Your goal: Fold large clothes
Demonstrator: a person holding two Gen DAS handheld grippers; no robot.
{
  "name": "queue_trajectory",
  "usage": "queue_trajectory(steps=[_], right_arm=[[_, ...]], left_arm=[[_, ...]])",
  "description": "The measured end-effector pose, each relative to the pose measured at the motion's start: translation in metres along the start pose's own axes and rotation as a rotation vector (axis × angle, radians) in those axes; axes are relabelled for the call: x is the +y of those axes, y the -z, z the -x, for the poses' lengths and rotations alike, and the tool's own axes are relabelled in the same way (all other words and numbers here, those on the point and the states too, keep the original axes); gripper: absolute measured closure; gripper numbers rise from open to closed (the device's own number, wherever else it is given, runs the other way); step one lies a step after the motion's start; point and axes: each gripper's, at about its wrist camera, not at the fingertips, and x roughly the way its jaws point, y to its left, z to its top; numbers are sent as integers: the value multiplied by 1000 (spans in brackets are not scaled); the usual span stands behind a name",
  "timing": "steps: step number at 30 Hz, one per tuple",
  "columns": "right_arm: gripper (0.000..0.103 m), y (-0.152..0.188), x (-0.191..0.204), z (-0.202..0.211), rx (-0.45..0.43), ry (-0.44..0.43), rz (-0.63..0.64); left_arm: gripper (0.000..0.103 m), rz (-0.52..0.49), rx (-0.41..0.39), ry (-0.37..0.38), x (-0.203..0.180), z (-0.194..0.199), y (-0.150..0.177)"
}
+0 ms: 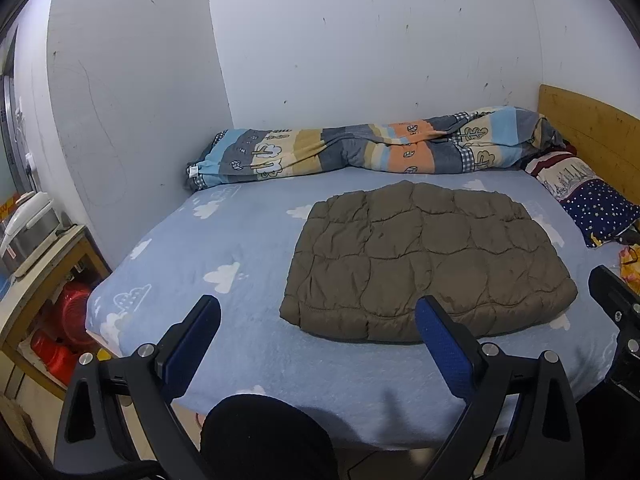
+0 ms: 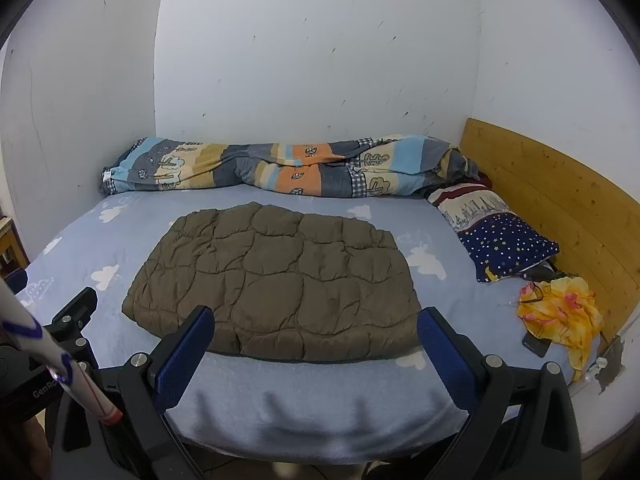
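A brown quilted jacket [image 1: 428, 256] lies folded into a flat rectangle in the middle of the bed; in the right wrist view the jacket [image 2: 276, 280] fills the centre. My left gripper [image 1: 318, 316] hovers open above the bed's near edge, its right finger level with the jacket's front hem and nothing between the blue pads. My right gripper [image 2: 316, 322] also stands open, just in front of the jacket's near hem, holding nothing. The right gripper's black frame [image 1: 616, 304] shows at the right edge of the left wrist view.
The bed has a light blue cloud-print sheet [image 1: 224, 288]. A rolled striped duvet [image 2: 280, 168] lies along the far wall. A starry pillow [image 2: 504, 240] and yellow cloth [image 2: 560, 312] sit by the wooden headboard [image 2: 560, 208]. A side table with a rice cooker [image 1: 28, 224] stands left.
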Motion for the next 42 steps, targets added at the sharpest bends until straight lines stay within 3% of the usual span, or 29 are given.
queue_trajectory(steps=[42], right_arm=[[0,12,-2,-11,32,-5,2]], left_arm=[[6,-26,18,-11,-3,-7,8]])
